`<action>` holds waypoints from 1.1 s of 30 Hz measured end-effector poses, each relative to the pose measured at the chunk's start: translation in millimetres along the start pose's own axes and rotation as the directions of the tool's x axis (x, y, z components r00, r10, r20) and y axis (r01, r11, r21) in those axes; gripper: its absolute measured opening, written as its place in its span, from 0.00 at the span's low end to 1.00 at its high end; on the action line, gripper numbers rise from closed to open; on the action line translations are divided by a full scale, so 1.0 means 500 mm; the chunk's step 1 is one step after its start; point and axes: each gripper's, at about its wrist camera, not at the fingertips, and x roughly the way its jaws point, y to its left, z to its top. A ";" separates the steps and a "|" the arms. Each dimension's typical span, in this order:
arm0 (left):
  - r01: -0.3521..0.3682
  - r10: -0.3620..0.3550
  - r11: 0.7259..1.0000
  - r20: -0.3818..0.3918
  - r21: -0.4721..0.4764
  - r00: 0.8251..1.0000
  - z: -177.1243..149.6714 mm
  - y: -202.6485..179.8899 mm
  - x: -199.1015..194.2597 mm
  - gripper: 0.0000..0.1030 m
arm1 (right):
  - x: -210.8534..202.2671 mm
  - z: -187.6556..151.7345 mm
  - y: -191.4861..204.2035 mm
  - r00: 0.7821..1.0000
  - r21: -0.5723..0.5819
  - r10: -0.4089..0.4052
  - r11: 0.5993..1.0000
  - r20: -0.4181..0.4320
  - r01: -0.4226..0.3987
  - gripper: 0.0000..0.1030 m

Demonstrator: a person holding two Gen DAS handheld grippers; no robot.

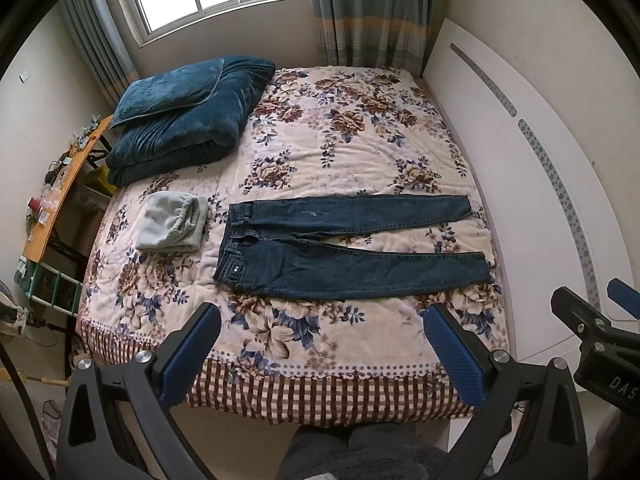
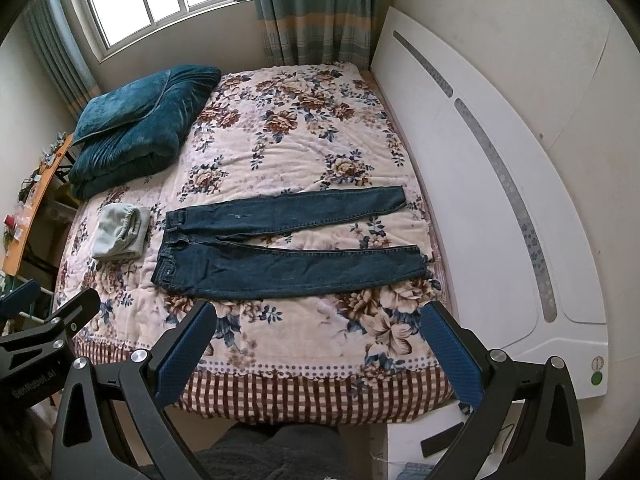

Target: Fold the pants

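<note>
Dark blue jeans (image 1: 344,248) (image 2: 280,248) lie flat on the floral bedspread, waistband to the left, both legs stretched right and slightly apart. My left gripper (image 1: 322,316) hovers open above the near edge of the bed, short of the jeans, with nothing between its blue pads. My right gripper (image 2: 318,314) is likewise open and empty, held back from the jeans. In the left wrist view the right gripper (image 1: 592,304) also shows at the right edge. The left gripper (image 2: 48,300) appears at the left edge of the right wrist view.
A folded grey garment (image 1: 172,222) (image 2: 120,232) lies left of the jeans. A teal pillow and folded quilt (image 1: 188,116) (image 2: 144,120) sit at the far left corner. A white headboard (image 1: 520,184) (image 2: 480,184) runs along the right. A cluttered wooden desk (image 1: 64,188) stands left.
</note>
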 end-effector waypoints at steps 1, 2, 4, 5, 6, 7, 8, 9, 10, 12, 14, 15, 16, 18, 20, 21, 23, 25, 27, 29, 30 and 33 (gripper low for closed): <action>0.001 -0.001 1.000 0.001 -0.001 1.000 -0.001 0.001 0.000 1.00 | 0.000 0.000 0.000 1.000 0.000 0.001 1.000 0.000 -0.001 1.00; 0.002 -0.002 1.000 0.000 0.000 1.000 -0.001 0.001 0.000 1.00 | 0.000 0.001 0.000 1.000 -0.001 0.000 1.000 0.000 0.000 1.00; -0.001 0.001 1.000 0.002 -0.001 1.000 0.000 0.000 0.000 1.00 | 0.000 0.000 -0.001 1.000 0.001 0.001 1.000 0.000 -0.001 1.00; -0.002 0.002 1.000 0.002 -0.005 1.000 0.006 -0.003 -0.004 1.00 | 0.000 0.000 -0.001 1.000 0.001 0.001 1.000 0.000 -0.001 1.00; -0.001 0.001 1.000 0.001 -0.008 1.000 0.009 -0.004 -0.006 1.00 | 0.000 0.000 -0.001 1.000 0.002 0.002 1.000 0.000 -0.002 1.00; -0.001 0.001 1.000 0.000 -0.009 1.000 0.012 -0.005 -0.006 1.00 | -0.001 0.001 -0.001 1.000 0.003 0.002 1.000 0.001 -0.002 1.00; -0.001 0.001 1.000 0.000 -0.009 1.000 0.014 -0.007 -0.006 1.00 | 0.000 0.000 -0.001 1.000 0.002 0.001 1.000 0.001 -0.001 1.00; -0.001 0.001 1.000 0.002 -0.009 1.000 0.011 -0.005 -0.006 1.00 | 0.000 0.001 -0.001 1.000 0.002 0.001 1.000 0.001 -0.001 1.00; -0.001 0.001 1.000 0.002 -0.008 1.000 0.011 -0.005 -0.006 1.00 | 0.000 0.001 -0.002 1.000 0.003 0.002 1.000 0.002 -0.002 1.00; 0.001 0.000 1.000 0.002 -0.006 1.000 0.012 -0.005 -0.006 1.00 | 0.000 0.001 -0.002 1.000 0.001 0.000 1.000 0.003 0.000 1.00; 0.000 0.000 1.000 0.002 -0.008 1.000 0.011 -0.004 -0.006 1.00 | 0.000 0.000 -0.003 1.000 0.003 0.002 1.000 0.001 -0.002 1.00; 0.001 -0.001 1.000 0.002 -0.008 1.000 0.013 -0.005 -0.005 1.00 | 0.000 0.002 -0.004 1.000 0.004 0.001 1.000 0.002 -0.001 1.00; 0.001 -0.001 1.000 0.002 -0.009 1.000 0.013 -0.005 -0.006 1.00 | 0.001 0.001 -0.003 1.000 0.004 0.001 1.000 0.002 -0.001 1.00; -0.001 0.001 1.000 0.004 -0.009 1.000 0.011 -0.006 -0.005 1.00 | 0.001 0.001 -0.004 1.000 0.005 0.002 1.000 0.002 -0.002 1.00; -0.001 0.001 1.000 0.003 -0.010 1.000 0.011 -0.005 -0.006 1.00 | -0.005 0.003 -0.005 1.000 0.004 -0.001 1.000 0.001 0.001 1.00; 0.000 0.000 1.000 0.004 -0.011 1.000 0.010 -0.005 -0.006 1.00 | -0.004 0.004 -0.006 1.000 0.005 -0.002 1.000 0.001 0.002 1.00; 0.000 0.000 1.000 0.004 -0.010 1.000 0.013 -0.006 -0.006 1.00 | -0.003 0.004 -0.006 1.000 0.005 0.000 1.000 0.002 0.000 1.00; 0.000 0.000 1.000 0.005 -0.011 1.000 0.014 -0.006 -0.006 1.00 | -0.004 0.006 -0.006 1.000 0.007 0.000 1.000 0.002 0.000 1.00; 0.001 -0.001 1.000 0.004 -0.011 1.000 0.017 -0.008 -0.005 1.00 | -0.005 0.007 -0.006 1.000 0.006 0.000 1.000 0.002 0.000 1.00; 0.002 -0.002 1.000 0.005 -0.012 1.000 0.014 -0.007 -0.006 1.00 | -0.005 0.006 -0.007 1.000 0.006 0.000 1.000 0.003 0.000 1.00; 0.002 -0.001 1.000 0.005 -0.010 1.000 0.013 -0.008 -0.006 1.00 | -0.005 0.007 -0.007 1.000 0.009 -0.001 1.000 0.004 0.001 1.00; 0.003 -0.003 1.000 0.005 -0.012 1.000 0.013 -0.007 -0.006 1.00 | -0.003 0.012 -0.008 1.000 0.009 0.000 1.000 0.004 0.000 1.00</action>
